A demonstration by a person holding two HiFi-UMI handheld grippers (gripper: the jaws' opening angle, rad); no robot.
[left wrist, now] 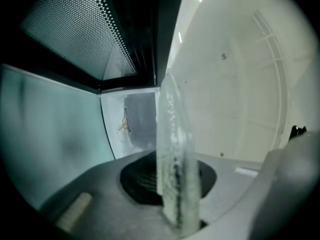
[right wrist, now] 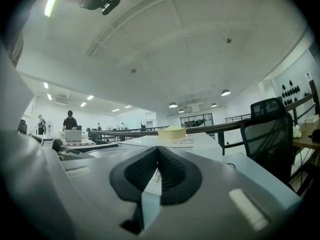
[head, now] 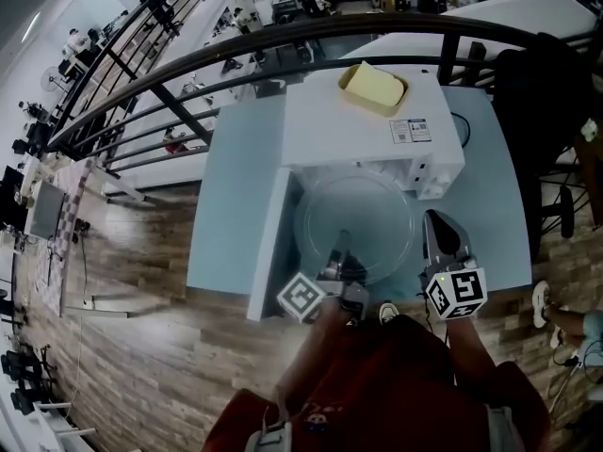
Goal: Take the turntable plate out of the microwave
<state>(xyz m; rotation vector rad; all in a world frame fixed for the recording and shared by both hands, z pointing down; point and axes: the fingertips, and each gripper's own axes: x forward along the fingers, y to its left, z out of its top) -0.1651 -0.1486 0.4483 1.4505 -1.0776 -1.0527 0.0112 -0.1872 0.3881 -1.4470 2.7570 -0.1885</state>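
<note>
- At the near rim of the turntable plate (head: 363, 210), the left tool (head: 343, 252) was clamped on the glass; the left gripper view showed the rim edge-on between its pads, which stood nearly together with only the glass between them.
- Just right of the plate, the right tool (head: 433, 222) was fully closed, pad against pad, and held nothing; I saw no contact between it and the glass.
- The plate lay flat and, being round, had no long axis; it reached away from the left tool toward the far side, with its far edge close to the open mouth of the microwave (head: 358, 130); most of the disc showed in front of the cabinet; whether the far edge had cleared the cavity could not be told.
- By my judgement the coming move turned on that far edge; the pull would need to run level toward the near side; all the weight hung from one grip at the near rim, so the glass could tip or slip; the right tool was the nearer one to steady the right rim.
- The door (head: 268, 243) stood swung out on the left, just beside the plate's left rim.
- The table (head: 236, 205) was pale blue and smooth; a yellow block (head: 372, 88) sat on top of the microwave.
- Beyond the table ran a dark railing (head: 283, 36); a wooden floor (head: 141, 347) lay to the left; a black chair (right wrist: 267, 129) stood on the right.
</note>
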